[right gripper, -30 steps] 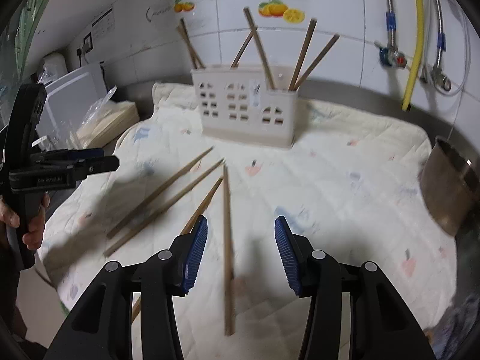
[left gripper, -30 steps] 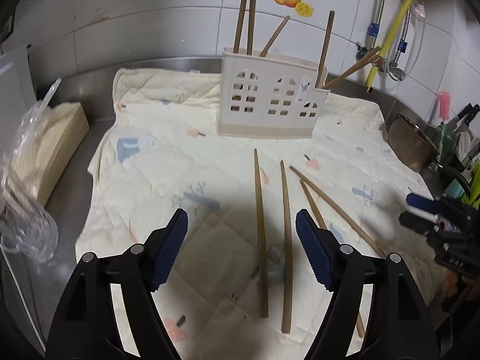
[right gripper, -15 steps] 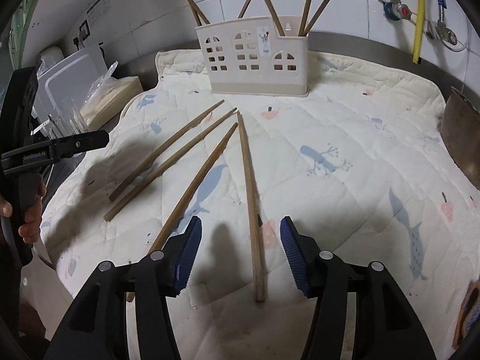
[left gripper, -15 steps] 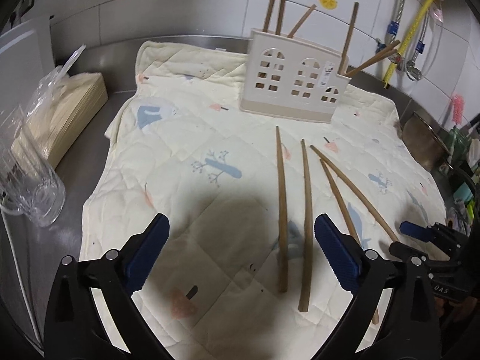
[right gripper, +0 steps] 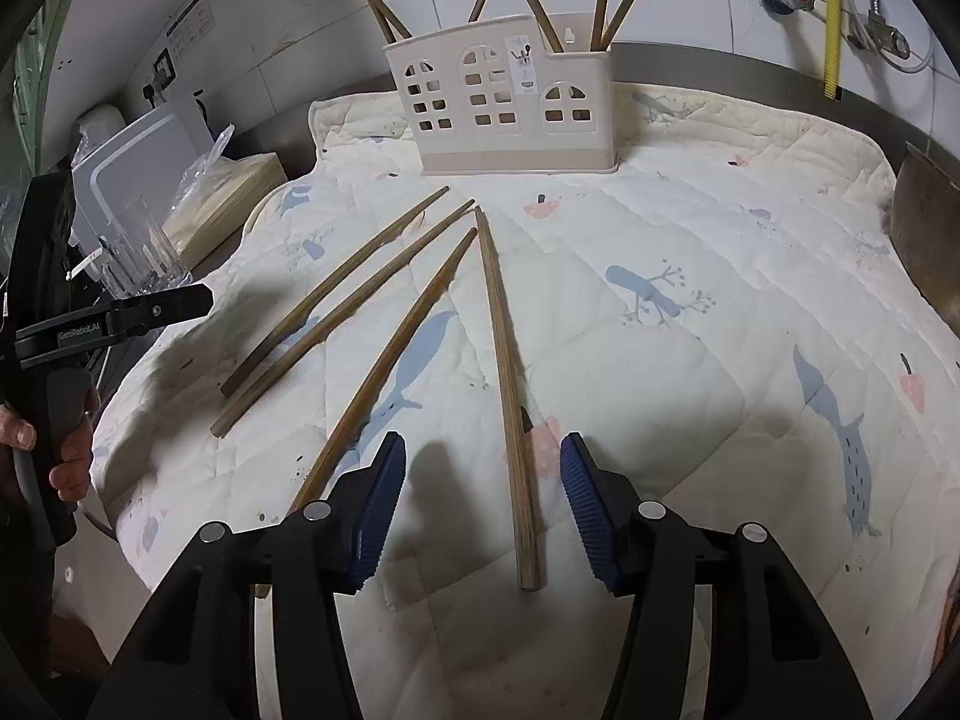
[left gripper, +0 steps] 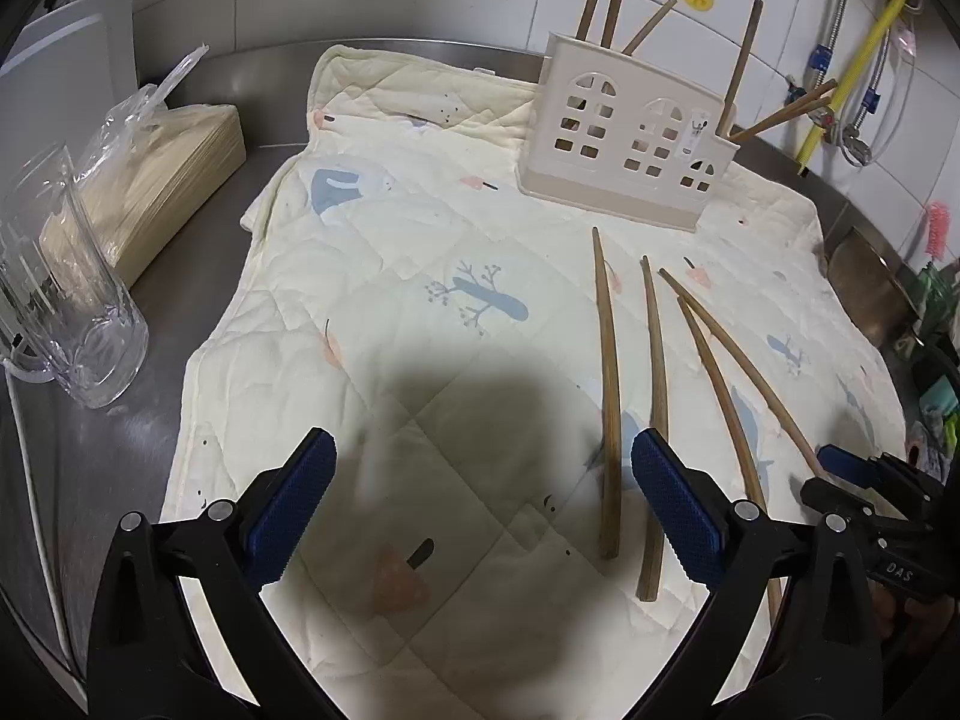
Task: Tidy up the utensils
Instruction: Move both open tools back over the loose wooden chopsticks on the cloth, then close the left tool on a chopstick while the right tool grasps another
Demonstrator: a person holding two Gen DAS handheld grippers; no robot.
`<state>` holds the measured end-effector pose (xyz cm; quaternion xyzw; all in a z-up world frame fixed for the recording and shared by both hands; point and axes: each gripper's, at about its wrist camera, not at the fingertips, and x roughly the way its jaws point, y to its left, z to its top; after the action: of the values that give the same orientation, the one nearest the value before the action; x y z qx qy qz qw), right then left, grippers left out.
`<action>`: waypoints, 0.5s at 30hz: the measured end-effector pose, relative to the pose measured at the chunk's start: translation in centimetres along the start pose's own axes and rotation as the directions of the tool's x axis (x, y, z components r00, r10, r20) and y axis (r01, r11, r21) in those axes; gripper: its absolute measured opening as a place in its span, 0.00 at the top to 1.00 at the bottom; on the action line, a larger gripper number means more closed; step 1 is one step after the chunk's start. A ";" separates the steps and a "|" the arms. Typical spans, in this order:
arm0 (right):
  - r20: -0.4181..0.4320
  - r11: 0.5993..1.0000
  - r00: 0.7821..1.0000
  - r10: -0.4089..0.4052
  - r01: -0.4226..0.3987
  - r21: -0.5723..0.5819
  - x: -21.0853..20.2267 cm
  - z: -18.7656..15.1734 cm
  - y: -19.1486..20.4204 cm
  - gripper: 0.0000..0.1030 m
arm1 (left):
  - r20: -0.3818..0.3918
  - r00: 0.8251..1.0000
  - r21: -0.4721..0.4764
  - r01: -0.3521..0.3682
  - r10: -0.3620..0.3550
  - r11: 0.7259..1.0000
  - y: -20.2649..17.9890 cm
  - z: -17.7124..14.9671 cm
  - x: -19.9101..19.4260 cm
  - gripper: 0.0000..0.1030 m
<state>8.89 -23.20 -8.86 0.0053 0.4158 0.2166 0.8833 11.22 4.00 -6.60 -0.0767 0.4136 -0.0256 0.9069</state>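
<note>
Several wooden chopsticks (left gripper: 609, 384) lie fanned on a cream quilted mat (left gripper: 420, 276); they also show in the right wrist view (right gripper: 507, 372). A beige utensil holder (left gripper: 624, 132) with several chopsticks standing in it sits at the mat's far side, and shows in the right wrist view (right gripper: 498, 108). My left gripper (left gripper: 480, 498) is open and empty, low over the mat, left of the chopsticks. My right gripper (right gripper: 480, 498) is open, its jaws either side of the near end of the rightmost chopstick, just above it.
A clear glass mug (left gripper: 66, 324) and a bagged stack of paper (left gripper: 150, 180) sit left on the steel counter. A metal pot (left gripper: 870, 294) stands at the right. Hoses and taps (right gripper: 834, 12) hang on the tiled wall.
Both grippers have dropped lower and drawn back toward the mat's near edge. The right gripper now straddles the rightmost chopstick's near end. Both stay open.
</note>
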 end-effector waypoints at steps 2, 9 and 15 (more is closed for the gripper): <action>0.001 1.000 1.000 0.000 0.000 0.004 0.0 0.0 -0.1 0.57 | 0.000 1.000 0.000 0.000 0.000 1.000 0.0 0.0 0.0 0.05; -0.004 1.000 1.000 -0.018 0.018 0.003 0.0 -0.1 -0.5 0.72 | 0.006 1.000 0.001 0.004 -0.004 1.000 -0.1 -0.3 -0.2 0.05; -0.006 0.998 0.999 -0.049 0.049 -0.031 -0.2 -0.5 -0.3 0.84 | 0.018 0.999 0.049 0.031 -0.032 0.998 -1.2 -0.9 -0.7 0.07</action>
<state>8.55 -23.68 -9.08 -0.0195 0.4154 0.2012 0.8869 10.14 2.76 -6.47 -0.0612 0.4030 -0.0494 0.9118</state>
